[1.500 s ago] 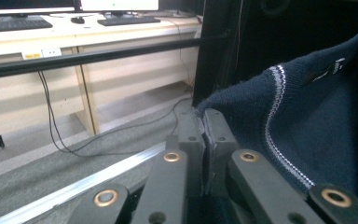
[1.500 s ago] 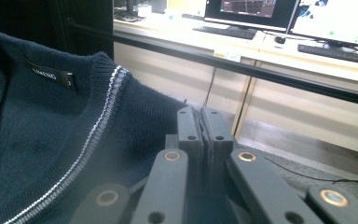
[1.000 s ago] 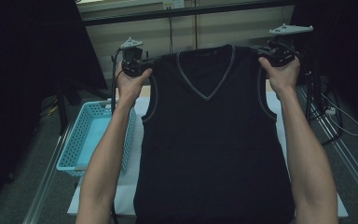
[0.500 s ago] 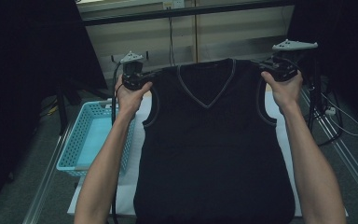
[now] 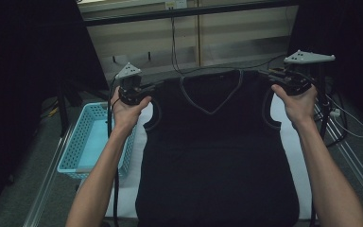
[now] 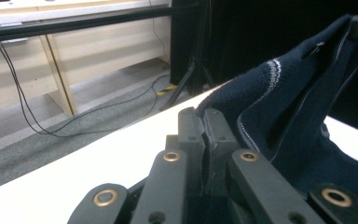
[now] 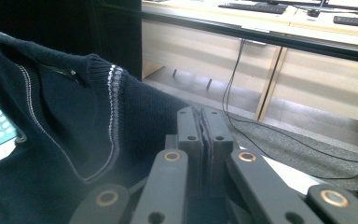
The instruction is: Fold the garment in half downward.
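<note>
Nearest to us, our two bare forearms came up from the bottom edge of the high view, and between them the hem and body of the dark navy knitted sleeveless V-neck vest (image 5: 217, 161) lay spread flat over the white table top (image 5: 290, 146), its lower part covering most of the surface between our arms. To the left of the vest, just beside our left forearm, stood the light blue perforated plastic basket (image 5: 82, 142) at the table's left edge. Farther up, our left hand (image 5: 127, 111) held the left gripper (image 5: 144, 90) at the vest's left shoulder, and our right hand (image 5: 298, 101) held the right gripper (image 5: 276, 75) at the right shoulder, so the shoulders were lifted off the table and stretched between the two while the grey-trimmed neckline hung in the middle. In the left gripper view the black jaws stood pressed together with the navy knit pinched between them, the fabric rising away to the right with its pale striped armhole trim. In the right gripper view the jaws were likewise clamped tight on the vest's edge, the cloth falling off to the left. Beyond the table ran a grey carpeted floor (image 5: 236, 64) with black cables (image 7: 235, 70) across it, and behind that pale wooden desk panels (image 5: 246, 35).
</note>
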`<state>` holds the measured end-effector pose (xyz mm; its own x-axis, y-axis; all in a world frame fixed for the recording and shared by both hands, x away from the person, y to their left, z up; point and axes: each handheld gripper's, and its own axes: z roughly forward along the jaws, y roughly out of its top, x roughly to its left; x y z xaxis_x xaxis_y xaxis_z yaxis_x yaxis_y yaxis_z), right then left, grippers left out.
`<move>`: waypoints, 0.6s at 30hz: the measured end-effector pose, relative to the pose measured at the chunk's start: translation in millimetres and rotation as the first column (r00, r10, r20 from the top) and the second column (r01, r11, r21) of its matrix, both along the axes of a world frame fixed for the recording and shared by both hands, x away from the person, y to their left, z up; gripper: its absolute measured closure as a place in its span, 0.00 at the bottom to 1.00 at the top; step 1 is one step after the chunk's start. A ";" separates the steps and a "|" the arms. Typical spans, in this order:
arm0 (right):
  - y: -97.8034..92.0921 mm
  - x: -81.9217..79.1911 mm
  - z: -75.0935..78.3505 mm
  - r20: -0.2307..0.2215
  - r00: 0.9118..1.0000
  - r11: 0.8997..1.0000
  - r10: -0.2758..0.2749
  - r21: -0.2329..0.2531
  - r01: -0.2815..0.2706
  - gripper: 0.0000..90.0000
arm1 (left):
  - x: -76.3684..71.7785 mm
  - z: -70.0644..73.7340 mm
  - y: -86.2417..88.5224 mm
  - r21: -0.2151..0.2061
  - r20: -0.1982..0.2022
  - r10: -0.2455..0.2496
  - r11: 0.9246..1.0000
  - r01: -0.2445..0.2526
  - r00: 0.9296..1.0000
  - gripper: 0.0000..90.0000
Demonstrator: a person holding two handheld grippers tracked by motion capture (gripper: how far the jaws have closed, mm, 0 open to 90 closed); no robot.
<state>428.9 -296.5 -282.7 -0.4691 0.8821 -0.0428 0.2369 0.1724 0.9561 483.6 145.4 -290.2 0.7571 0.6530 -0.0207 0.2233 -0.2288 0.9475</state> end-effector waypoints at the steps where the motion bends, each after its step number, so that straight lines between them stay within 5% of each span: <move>1: 0.5 -3.4 -0.7 0.001 1.000 1.000 0.003 -0.002 -0.003 0.98 | -2.6 -0.6 0.8 0.003 0.001 -0.004 1.000 0.004 1.000 0.97; 18: 3.3 -60.5 -9.0 -0.010 0.998 0.998 0.063 -0.022 -0.064 0.98 | -51.6 -11.0 14.4 0.031 0.024 -0.058 0.998 0.057 0.998 0.97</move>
